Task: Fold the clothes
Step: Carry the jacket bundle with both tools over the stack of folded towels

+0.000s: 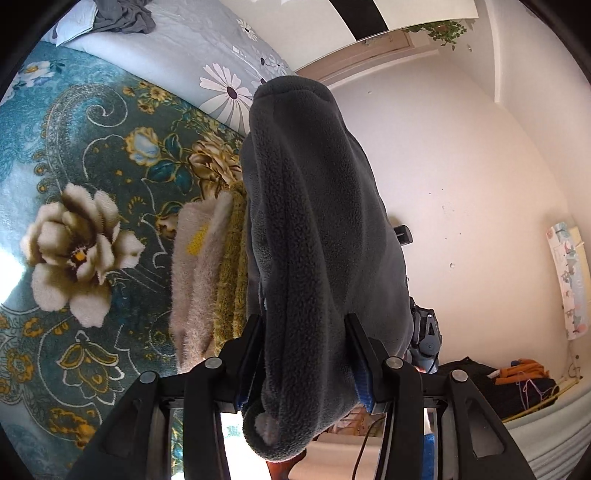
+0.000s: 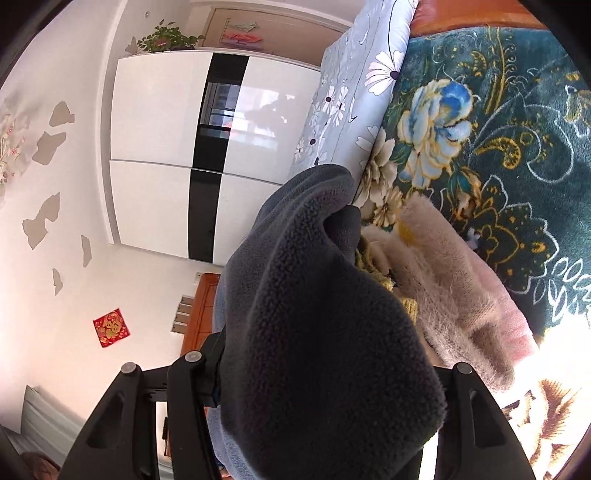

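Both views are lit by strong daylight; the blanket [image 1: 11, 273] is blown out at the left edge of the left view, and its lower right [image 2: 554, 373] is overexposed in the right view. The wardrobe door [image 2: 258, 110] carries window glare. Heavy fisheye bending and black corner vignetting are seen; the grey fleece [image 1: 317, 240] is rendered dark and shadowed.

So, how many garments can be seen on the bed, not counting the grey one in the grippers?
3: a cream fluffy one, a mustard knit one beside it, and dark grey clothing far behind. Others may be hidden.
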Motion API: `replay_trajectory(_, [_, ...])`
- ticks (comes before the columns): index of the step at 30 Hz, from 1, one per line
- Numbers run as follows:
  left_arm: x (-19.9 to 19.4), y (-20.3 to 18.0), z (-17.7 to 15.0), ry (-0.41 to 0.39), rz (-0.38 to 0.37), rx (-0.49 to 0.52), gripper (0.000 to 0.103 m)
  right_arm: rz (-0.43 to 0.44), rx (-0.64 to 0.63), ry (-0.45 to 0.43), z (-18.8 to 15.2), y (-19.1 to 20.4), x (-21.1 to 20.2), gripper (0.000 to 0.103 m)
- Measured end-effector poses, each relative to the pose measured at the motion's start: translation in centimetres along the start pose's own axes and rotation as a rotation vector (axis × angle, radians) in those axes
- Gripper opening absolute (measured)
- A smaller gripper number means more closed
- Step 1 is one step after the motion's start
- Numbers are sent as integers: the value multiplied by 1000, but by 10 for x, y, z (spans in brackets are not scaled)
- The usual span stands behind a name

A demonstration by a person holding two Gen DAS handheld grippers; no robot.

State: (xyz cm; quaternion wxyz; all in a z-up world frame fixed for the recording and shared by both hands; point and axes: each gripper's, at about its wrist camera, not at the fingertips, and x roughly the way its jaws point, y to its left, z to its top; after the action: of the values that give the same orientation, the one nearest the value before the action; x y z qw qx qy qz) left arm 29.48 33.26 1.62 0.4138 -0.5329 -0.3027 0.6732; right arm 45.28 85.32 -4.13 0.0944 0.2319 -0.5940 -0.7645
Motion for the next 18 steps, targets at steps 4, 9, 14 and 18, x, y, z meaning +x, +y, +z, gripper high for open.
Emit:
replay_trajectory(4, [-20,-5,7,-37,69,33,71,-37,-12,6,-6,5,-7,64])
replay_trajectory(9, [-45,-21,15,-107,193,125,71,-60,96,-132,-11,-10,-51,68])
replay_trajectory(14, [-69,-36,23,-176,316,218,71,-312,203,-412,-10,-15,-104,68])
replay_trajectory(18, [-73,-58,26,-206,388,321,71,-518,-68,-439,-20,60,-101,68])
